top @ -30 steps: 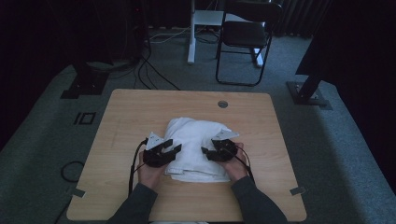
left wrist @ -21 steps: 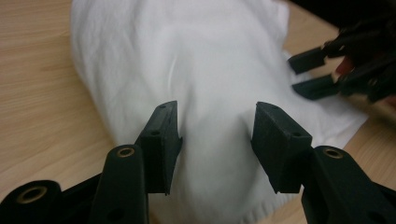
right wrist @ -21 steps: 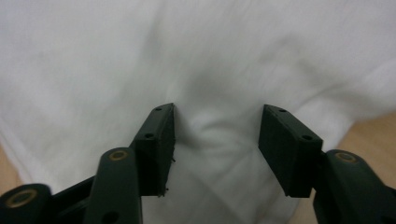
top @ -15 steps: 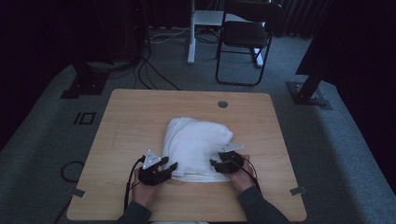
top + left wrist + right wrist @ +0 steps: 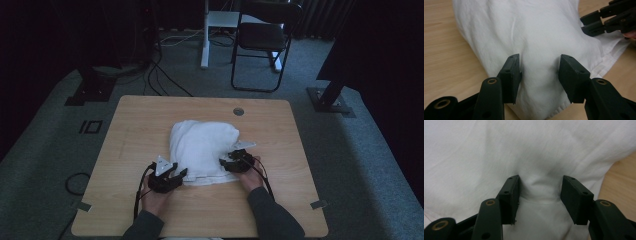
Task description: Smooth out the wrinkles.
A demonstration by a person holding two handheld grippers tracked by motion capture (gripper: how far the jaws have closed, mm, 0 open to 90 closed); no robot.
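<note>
A white cloth (image 5: 202, 145) lies rumpled in the middle of the wooden table (image 5: 145, 120). My left gripper (image 5: 181, 175) is at the cloth's near left corner. In the left gripper view, my left gripper (image 5: 539, 72) has its pads pressed into a raised fold of the cloth (image 5: 531, 32). My right gripper (image 5: 227, 162) is at the near right edge of the cloth. In the right gripper view, its jaws have just been closing, and my right gripper (image 5: 540, 195) now pinches a puckered fold of the cloth (image 5: 524, 150). The right gripper (image 5: 599, 23) also shows far off in the left gripper view.
A round cable hole (image 5: 238, 111) sits near the table's far edge. Beyond the table, a black chair (image 5: 262, 45) and a white desk leg (image 5: 205, 45) stand on grey carpet. Cables (image 5: 165, 75) run across the floor at the back left.
Both hands drew back toward the near edge and sank lower. The cloth went from a bunched heap to a longer, smoother shape stretched toward me.
</note>
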